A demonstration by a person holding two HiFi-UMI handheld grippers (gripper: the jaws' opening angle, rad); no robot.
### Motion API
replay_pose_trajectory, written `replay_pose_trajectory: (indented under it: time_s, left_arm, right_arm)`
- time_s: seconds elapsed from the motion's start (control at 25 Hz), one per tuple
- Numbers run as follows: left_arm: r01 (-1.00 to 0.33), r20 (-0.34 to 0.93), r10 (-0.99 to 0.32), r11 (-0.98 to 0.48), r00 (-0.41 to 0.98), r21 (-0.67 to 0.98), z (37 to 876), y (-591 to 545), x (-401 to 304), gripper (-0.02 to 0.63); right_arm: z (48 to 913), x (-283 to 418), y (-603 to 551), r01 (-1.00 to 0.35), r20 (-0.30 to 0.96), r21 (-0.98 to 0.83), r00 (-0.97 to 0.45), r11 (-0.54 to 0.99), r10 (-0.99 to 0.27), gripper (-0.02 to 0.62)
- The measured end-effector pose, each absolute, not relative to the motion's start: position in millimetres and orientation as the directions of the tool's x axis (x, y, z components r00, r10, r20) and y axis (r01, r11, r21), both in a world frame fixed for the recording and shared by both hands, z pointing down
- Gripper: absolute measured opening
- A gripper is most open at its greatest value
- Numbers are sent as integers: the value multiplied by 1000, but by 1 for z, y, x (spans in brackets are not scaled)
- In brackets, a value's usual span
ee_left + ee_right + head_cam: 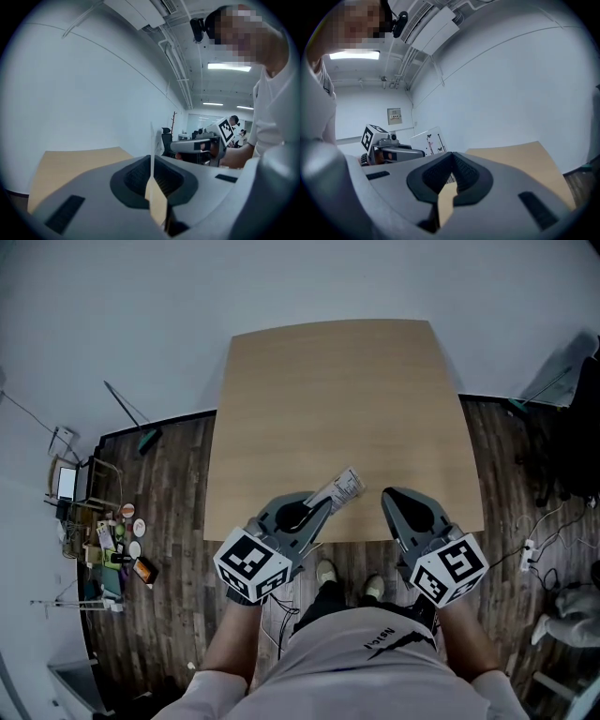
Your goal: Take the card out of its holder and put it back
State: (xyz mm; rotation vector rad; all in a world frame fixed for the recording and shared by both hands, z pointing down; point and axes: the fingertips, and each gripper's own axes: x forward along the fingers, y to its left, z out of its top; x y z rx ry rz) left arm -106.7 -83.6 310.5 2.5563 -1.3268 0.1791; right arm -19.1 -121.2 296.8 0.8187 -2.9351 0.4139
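Note:
A white printed card (343,487) sticks out forward and to the right from my left gripper (322,509), above the near edge of the wooden table (328,399). In the left gripper view the card (152,145) stands edge-on as a thin sheet, with the left gripper (152,164) shut on it. The right gripper view shows the card's face (430,140), with small butterflies and thin lines. I cannot tell whether a holder surrounds the card. My right gripper (390,496) hovers just right of it, apart from it. This gripper (451,158) is shut with nothing between its pads.
The table's near edge (375,538) lies just under both grippers, with dark wood flooring (178,521) around it. A cluttered stand of small items (108,545) sits on the floor at left. Cables and a power strip (531,551) lie at right.

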Motion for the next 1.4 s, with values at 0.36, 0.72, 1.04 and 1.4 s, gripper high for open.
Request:
replay_pose_trajectory:
  time_s: [0.36,0.72,1.04,1.4]
  left_arm:
    - [-768,309,-708,-621,635,157,407,-111,-111,25]
    - [-700,335,-621,-681,708,215,506,-145,-108,25]
    - [-673,362,-578,-699,731,242,557,-157,-111,25]
    - [-689,373,-587,-678,718,258,582,-154,-119,25]
  right_arm:
    - [338,-10,-124,-567,174,-294,-823,769,-541,12]
    - [389,3,-135,-623,228,-340,-781,704,-582,12]
    - [422,9,-133,-664,275,-363,-746,653,-606,12]
    - [439,9,-130,-685,308,-378,-727,622,-614,12]
